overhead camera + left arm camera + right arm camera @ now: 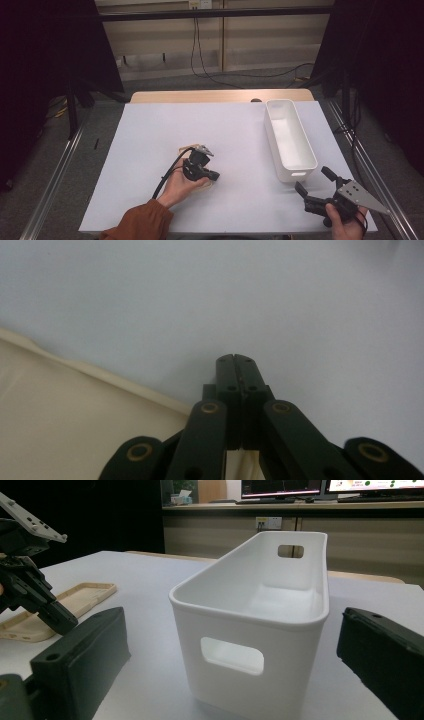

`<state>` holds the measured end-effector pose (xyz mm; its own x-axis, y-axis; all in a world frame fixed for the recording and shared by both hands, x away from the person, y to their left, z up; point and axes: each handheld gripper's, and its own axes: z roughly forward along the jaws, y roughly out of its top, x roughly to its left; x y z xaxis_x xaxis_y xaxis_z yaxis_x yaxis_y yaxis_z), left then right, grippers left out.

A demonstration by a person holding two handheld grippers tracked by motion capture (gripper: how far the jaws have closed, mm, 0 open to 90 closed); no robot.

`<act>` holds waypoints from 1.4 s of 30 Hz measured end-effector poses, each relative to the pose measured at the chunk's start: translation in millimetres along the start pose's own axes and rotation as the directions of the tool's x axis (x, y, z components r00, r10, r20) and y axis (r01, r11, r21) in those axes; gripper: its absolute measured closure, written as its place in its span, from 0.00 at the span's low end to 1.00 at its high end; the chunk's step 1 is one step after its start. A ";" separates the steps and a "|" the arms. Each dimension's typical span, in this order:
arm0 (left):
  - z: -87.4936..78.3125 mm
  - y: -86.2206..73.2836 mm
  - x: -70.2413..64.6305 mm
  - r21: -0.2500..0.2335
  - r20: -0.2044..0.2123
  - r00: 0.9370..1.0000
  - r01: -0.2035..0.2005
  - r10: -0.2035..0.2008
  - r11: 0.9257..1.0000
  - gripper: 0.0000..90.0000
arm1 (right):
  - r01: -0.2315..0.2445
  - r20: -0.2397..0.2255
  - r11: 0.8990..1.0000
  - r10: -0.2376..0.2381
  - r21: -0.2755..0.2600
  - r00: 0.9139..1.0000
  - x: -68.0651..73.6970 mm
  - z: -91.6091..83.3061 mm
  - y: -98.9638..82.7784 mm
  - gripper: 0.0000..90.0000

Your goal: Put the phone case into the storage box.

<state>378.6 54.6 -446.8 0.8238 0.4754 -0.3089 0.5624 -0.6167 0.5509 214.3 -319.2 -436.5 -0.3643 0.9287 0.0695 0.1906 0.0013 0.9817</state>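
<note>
Left tongs [212,175] clenched, pressing on the beige phone case [70,600] well left of the white bin [290,142]; right tongs [312,182] released at the bin's near end, its long axis running away.

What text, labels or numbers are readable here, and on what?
None legible.
Monitors behind the table, right gripper view: coloured screen content, too blurred to read.
Wall socket plate below them: no readable marking.
White bin, beige case, both grippers: no print visible.
</note>
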 end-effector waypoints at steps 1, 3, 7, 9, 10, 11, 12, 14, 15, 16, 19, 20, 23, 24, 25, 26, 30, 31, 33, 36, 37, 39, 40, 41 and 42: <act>-1.1 -1.0 0.1 0.006 0.001 1.000 -0.006 0.006 1.000 1.00 | 0.001 -0.001 1.000 -0.001 0.000 1.000 0.0 0.0 0.0 0.00; -2.8 -3.5 -0.4 0.002 -0.001 1.000 -0.005 0.005 1.000 1.00 | 0.000 0.001 1.000 0.000 0.000 1.000 0.0 0.0 0.0 0.00; -5.3 -9.4 -1.2 -0.013 0.001 1.000 0.010 -0.010 1.000 1.00 | 0.000 -0.001 1.000 0.000 0.000 1.000 0.1 0.2 0.0 0.00; -6.3 -11.6 -0.4 -0.019 0.008 1.000 0.013 -0.013 1.000 1.00 | -0.001 -0.001 1.000 0.001 0.000 1.000 0.4 0.4 0.0 0.00; -7.0 -12.2 -0.2 -0.017 0.008 1.000 0.011 -0.011 1.000 1.00 | 0.001 -0.003 1.000 -0.001 0.002 1.000 0.4 0.3 0.0 0.00; -7.5 -12.6 -0.5 -0.015 0.005 1.000 0.010 -0.010 1.000 1.00 | 0.001 -0.003 1.000 -0.001 0.001 1.000 0.5 0.2 0.0 0.00; -8.1 -13.0 -0.8 -0.012 0.004 1.000 0.009 -0.009 1.000 1.00 | 0.001 -0.003 1.000 -0.001 0.001 1.000 0.4 0.2 0.0 0.00; -9.2 -14.1 -0.7 -0.011 0.003 1.000 0.012 -0.012 1.000 1.00 | 0.000 -0.002 1.000 0.000 -0.001 1.000 0.2 0.3 0.0 0.00; -10.0 -14.6 -0.7 -0.006 0.003 1.000 0.015 -0.015 1.000 1.00 | 0.000 -0.002 1.000 0.000 0.000 1.000 0.2 0.2 0.0 0.00; -10.5 -15.1 0.0 -0.006 0.005 1.000 0.015 -0.015 1.000 1.00 | 0.001 -0.002 1.000 -0.001 -0.001 1.000 0.1 0.2 0.0 0.00; -11.7 -16.1 0.0 -0.005 0.002 1.000 0.019 -0.019 1.000 1.00 | -0.002 -0.002 1.000 0.002 -0.001 1.000 0.5 0.5 0.0 0.00; -12.9 -16.4 0.6 0.004 0.000 1.000 0.009 -0.009 1.000 1.00 | -0.001 -0.002 1.000 0.001 0.000 1.000 0.5 0.5 0.0 0.00; -16.1 -19.6 2.8 0.009 0.006 1.000 0.014 -0.014 1.000 1.00 | 0.002 -0.003 1.000 -0.002 0.000 1.000 0.3 0.0 0.0 0.00; -17.2 -20.7 3.8 0.010 0.008 1.000 0.018 -0.018 1.000 1.00 | 0.000 -0.002 1.000 0.000 -0.001 1.000 0.1 0.1 -0.1 0.00; -18.2 -21.9 4.2 0.009 0.010 1.000 0.022 -0.022 1.000 1.00 | -0.001 0.000 1.000 0.001 -0.001 1.000 0.0 0.3 -0.2 0.00; -18.8 -22.7 4.7 0.009 0.007 1.000 0.018 -0.018 1.000 1.00 | -0.003 0.001 1.000 0.003 0.000 1.000 0.0 0.4 -0.2 0.00; -20.7 -25.2 4.4 0.005 0.002 1.000 0.024 -0.024 1.000 1.00 | 0.002 -0.002 1.000 -0.002 0.001 1.000 0.4 0.1 0.0 0.00; -21.5 -26.3 4.6 0.003 0.004 1.000 0.031 -0.031 1.000 1.00 | 0.002 -0.002 1.000 -0.002 0.001 1.000 0.4 0.0 0.0 0.00; -23.0 -28.2 5.4 0.000 0.006 0.999 0.036 -0.036 0.999 1.00 | 0.001 0.000 1.000 -0.001 0.000 1.000 0.1 -0.2 -0.1 0.00; -25.2 -30.5 6.4 0.003 0.004 1.000 0.030 -0.030 1.000 1.00 | -0.003 -0.001 1.000 0.003 -0.001 1.000 -0.2 0.2 -0.2 0.00; -26.2 -31.3 6.9 0.006 0.005 1.000 0.021 -0.021 1.000 1.00 | -0.003 -0.001 1.000 0.003 -0.001 1.000 0.0 -0.1 -0.1 0.00; -28.3 -33.1 7.1 0.011 0.003 1.000 0.019 -0.019 1.000 1.00 | 0.001 0.000 1.000 -0.001 0.000 1.000 0.0 -0.5 -0.1 0.00; -29.5 -34.7 7.6 0.008 0.004 1.000 0.025 -0.026 1.000 1.00 | 0.001 0.000 1.000 -0.001 0.000 1.000 0.0 -0.5 -0.1 0.00; -30.3 -36.1 8.2 0.006 0.007 1.000 0.027 -0.027 1.000 1.00 | 0.000 0.000 1.000 0.000 -0.001 1.000 0.0 -0.3 -0.1 0.00; -31.0 -36.8 8.4 0.005 0.005 1.000 0.030 -0.030 1.000 1.00 | 0.000 0.001 1.000 0.000 0.000 1.000 0.0 -0.3 -0.2 0.00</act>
<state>362.7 100.7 -445.6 0.8068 0.4907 -0.3290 0.5872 -0.6051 0.5376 214.0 -319.3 -436.6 -0.3634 0.9290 0.0698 0.1905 0.0007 0.9817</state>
